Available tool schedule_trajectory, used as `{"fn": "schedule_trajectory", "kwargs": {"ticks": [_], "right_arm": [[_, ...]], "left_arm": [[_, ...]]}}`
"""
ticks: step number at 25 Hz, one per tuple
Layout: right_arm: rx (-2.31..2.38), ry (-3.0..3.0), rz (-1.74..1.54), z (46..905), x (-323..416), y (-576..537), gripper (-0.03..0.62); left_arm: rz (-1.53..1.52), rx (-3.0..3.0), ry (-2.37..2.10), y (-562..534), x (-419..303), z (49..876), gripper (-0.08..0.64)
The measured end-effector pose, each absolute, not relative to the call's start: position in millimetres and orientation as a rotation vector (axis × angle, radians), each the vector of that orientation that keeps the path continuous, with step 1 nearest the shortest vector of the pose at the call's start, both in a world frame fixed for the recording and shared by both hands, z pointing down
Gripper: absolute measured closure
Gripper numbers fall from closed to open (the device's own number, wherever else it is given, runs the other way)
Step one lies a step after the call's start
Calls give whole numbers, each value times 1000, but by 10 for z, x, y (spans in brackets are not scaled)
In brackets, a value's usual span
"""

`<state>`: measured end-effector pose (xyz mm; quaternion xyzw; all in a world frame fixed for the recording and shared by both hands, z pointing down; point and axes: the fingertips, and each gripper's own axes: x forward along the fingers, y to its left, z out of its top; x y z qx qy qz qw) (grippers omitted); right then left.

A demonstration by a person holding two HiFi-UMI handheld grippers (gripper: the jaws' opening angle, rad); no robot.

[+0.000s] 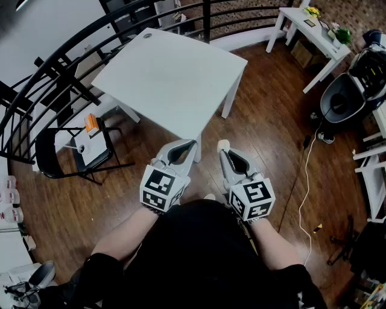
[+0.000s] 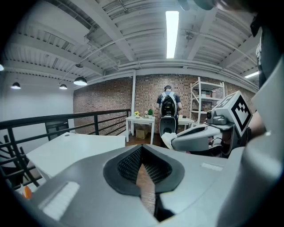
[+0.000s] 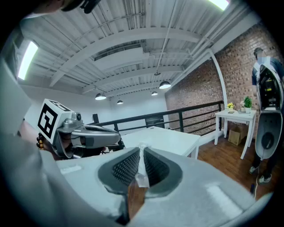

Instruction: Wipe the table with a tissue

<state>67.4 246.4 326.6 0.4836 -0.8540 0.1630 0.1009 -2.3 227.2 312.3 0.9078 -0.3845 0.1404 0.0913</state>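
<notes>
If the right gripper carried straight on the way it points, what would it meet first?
Most likely the white square table, whose top lies just ahead of the right gripper, shut on a white tissue. Height is unclear; it might skim over it.

In front of me stands a white square desk (image 1: 169,78) on white legs. Its top is almost bare. Only one small round grey object (image 1: 147,35) lies on it, close to the far corner, and I cannot tell what it is. The desk stands on a dark brown wooden plank floor (image 1: 265,114). On this floor, at my left, stands a black folding chair (image 1: 60,160), near the desk but apart from it. At my right a thin white cable (image 1: 301,193) lies along the planks, with a small yellow thing (image 1: 317,227) just beside it. Farther away at the right, a second, long white desk (image 1: 316,42) carries yellow flowers (image 1: 312,11) and a green plant (image 1: 342,35).
</notes>
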Motion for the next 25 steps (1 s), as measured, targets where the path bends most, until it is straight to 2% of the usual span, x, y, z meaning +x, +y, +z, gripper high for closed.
{"fn": "schedule_trajectory", "kwargs": {"ticks": [25], "right_arm": [[1462, -2468, 498, 3384, 824, 2034, 577]], "left_arm": [[369, 2676, -1106, 1729, 51, 3260, 545]]}}
